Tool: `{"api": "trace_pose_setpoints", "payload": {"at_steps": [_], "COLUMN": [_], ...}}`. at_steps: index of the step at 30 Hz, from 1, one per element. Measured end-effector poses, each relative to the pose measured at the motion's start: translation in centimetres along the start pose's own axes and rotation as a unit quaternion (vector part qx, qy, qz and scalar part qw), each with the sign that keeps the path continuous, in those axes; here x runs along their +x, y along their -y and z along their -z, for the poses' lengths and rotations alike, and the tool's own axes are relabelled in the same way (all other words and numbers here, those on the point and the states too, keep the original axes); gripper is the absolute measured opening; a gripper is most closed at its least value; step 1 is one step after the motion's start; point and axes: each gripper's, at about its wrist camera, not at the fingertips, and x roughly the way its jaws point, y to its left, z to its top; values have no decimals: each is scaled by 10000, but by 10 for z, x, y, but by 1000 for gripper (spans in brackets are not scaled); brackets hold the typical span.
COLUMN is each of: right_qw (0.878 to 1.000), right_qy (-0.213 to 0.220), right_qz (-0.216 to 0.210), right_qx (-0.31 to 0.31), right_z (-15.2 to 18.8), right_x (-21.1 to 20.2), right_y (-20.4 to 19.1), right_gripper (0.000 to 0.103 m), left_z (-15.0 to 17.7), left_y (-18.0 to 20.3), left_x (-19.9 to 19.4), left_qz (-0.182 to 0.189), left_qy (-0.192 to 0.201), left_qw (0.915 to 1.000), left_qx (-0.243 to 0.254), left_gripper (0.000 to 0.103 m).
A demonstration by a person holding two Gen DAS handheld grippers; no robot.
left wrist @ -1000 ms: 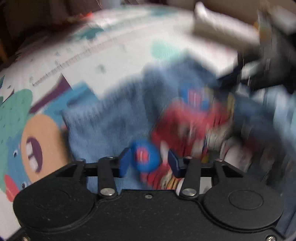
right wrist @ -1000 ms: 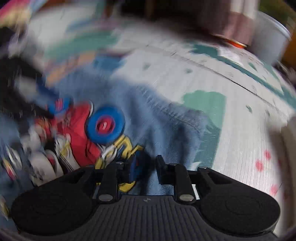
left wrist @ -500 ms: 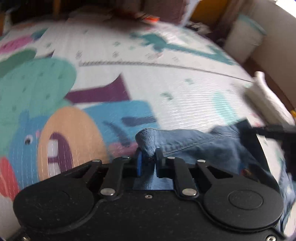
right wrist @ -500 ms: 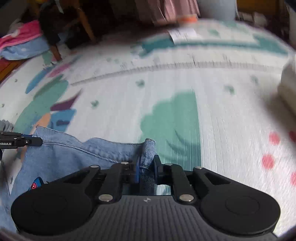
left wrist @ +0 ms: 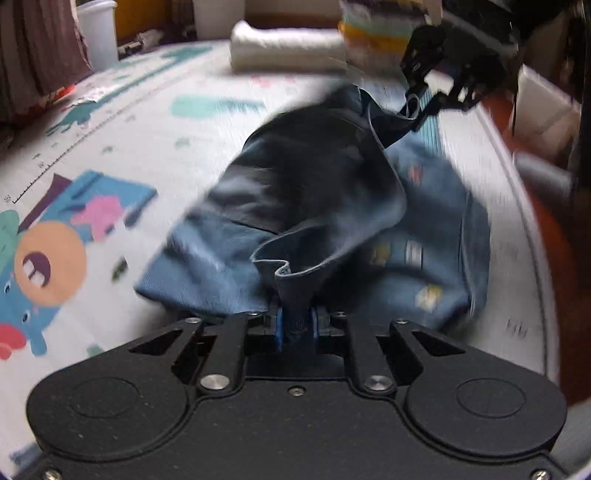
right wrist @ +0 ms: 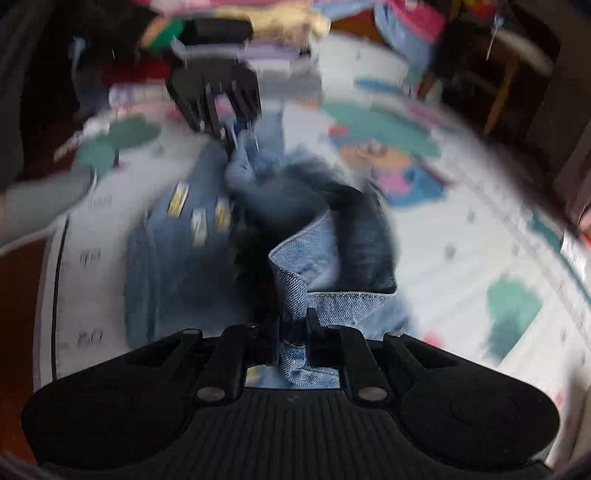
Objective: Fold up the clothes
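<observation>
Left tongs (left wrist: 295,328) and right tongs (right wrist: 293,332) each pinch a denim garment (left wrist: 314,192) hem; fabric blurred, its printed patches apparently unreadable, over play mat (left wrist: 147,122).

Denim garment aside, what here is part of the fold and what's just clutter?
In the job:
denim garment
left gripper, clamped on its edge
right gripper, clamped on its hem

Lying about:
rolled white towel
stacked clothes
white bin
play mat underneath
</observation>
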Motion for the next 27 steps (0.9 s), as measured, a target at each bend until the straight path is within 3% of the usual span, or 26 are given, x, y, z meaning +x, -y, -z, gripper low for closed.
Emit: {"api": "trace_pose_setpoints", "payload": {"at_steps": [4, 6, 11, 14, 17, 20, 21, 22, 24, 27], "right_qw": [9992, 9987, 9964, 9928, 9821, 9675, 9624, 9573, 9486, 9432], "right_qy": [-192, -85, 133, 286, 475, 270, 139, 123, 398, 177], "right_qz": [263, 495, 776, 1137, 1821, 2349, 2468, 2560, 2638, 2598], "right_qx": [-212, -27, -305, -224, -27, 894, 1124, 1341, 1702, 2064], "right_z": [14, 12, 2, -10, -31, -45, -46, -46, -42, -24], "right_x": [6, 0, -7, 5, 19, 46, 53, 56, 52, 66], "right_y": [-4, 6, 22, 55, 112, 181, 194, 202, 203, 200], "right_gripper": [15, 15, 15, 14, 14, 18, 36, 38, 41, 48], "left_z": [3, 2, -10, -31, -61, -82, -83, -85, -83, -81], "left_y": [7, 7, -8, -44, -102, -147, -153, -160, -150, -130], "left_x": [4, -2, -26, -36, -30, -7, -5, -3, -6, 5], "left_qz": [-172, -253, -447, -823, -1431, -2142, -2299, -2455, -2433, -2228], "left_qy": [-21, 80, 419, 732, 885, 588, 560, 533, 708, 670], "left_qw": [9998, 9996, 9980, 9932, 9831, 9693, 9634, 9568, 9546, 9591], "left_qx": [76, 46, -150, -388, -724, -1055, -1260, -1464, -1567, -1614], "left_gripper": [12, 12, 12, 12, 12, 36, 43, 45, 52, 54]}}
